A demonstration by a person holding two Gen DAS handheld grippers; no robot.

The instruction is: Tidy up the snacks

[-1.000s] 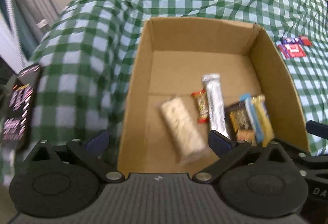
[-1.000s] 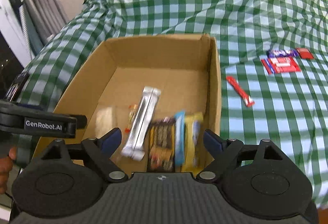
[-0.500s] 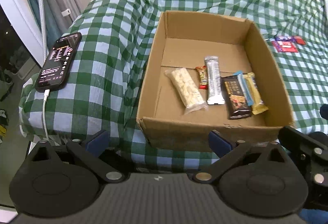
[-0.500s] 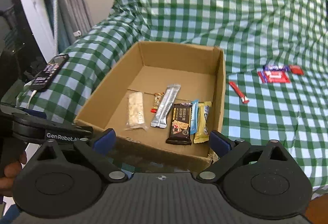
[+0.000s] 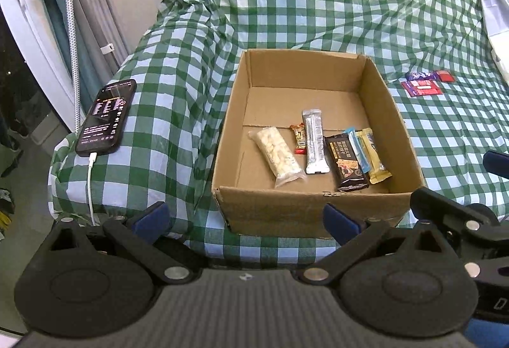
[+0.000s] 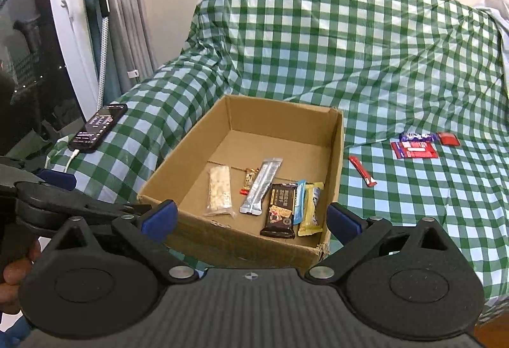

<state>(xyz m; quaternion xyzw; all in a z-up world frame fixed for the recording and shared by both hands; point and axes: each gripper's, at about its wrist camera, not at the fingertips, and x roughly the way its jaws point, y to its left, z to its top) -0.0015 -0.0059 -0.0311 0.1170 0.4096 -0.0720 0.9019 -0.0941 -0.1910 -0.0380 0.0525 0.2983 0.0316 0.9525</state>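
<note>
Reaching with the right tongs (image 6: pixel 251 220), empty and opening wide, should straddle the red stick (image 6: pixel 362 171) beside the box (image 6: pixel 248 243); left tongs (image 5: pixel 245 220) wide, empty.

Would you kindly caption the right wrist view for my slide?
Open right gripper faces a box holding six snacks; more snacks lie on the checked cloth.

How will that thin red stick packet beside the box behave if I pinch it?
The red stick packet lies flat on the cloth, so it probably won't roll. It looks slim and light, likely bending when lifted. Its glossy wrapper may slip.
</note>
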